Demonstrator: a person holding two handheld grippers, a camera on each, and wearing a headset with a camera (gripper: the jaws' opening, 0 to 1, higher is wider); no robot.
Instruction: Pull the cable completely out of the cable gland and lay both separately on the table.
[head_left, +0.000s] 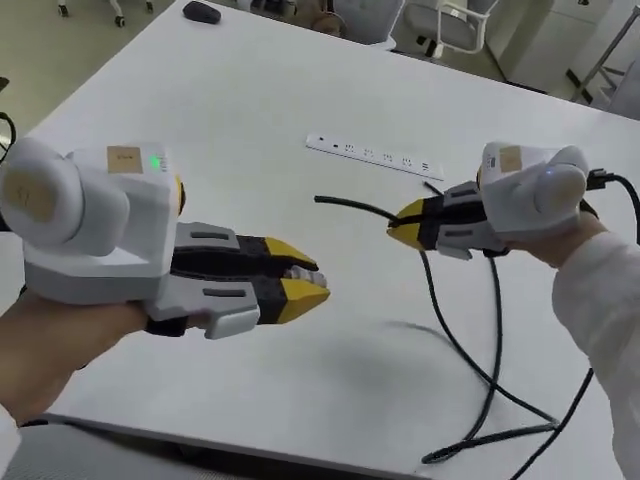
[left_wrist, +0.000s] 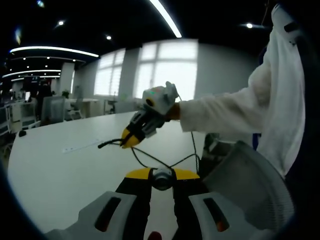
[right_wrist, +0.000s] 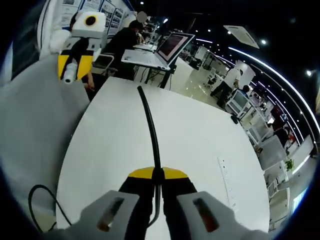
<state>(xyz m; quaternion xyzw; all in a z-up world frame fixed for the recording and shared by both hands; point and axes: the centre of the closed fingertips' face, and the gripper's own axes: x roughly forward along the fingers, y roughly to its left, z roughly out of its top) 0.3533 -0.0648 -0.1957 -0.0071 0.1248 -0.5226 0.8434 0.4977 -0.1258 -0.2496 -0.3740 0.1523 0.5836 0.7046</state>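
My right gripper (head_left: 400, 222) (right_wrist: 157, 174) is shut on the black cable (head_left: 350, 207) (right_wrist: 149, 125). The cable's free end sticks out leftward past the jaws, and its long tail (head_left: 470, 350) hangs down and loops across the white table (head_left: 230, 110). My left gripper (head_left: 305, 285) (left_wrist: 162, 175) is shut on a small round grey cable gland (left_wrist: 162, 178), held above the table's near left part. The gland (right_wrist: 69, 76) pokes out of the left gripper (right_wrist: 72, 65) in the right gripper view. Gland and cable are apart, with a gap between the two grippers. The right gripper (left_wrist: 131, 139) is also in the left gripper view.
A white power strip (head_left: 372, 153) (right_wrist: 225, 175) lies beyond the grippers. A dark mouse (head_left: 201, 12) sits at the table's far edge. Office chairs (head_left: 455, 25) stand behind the table. Another black cord (head_left: 560, 430) runs from the right gripper off the near right edge.
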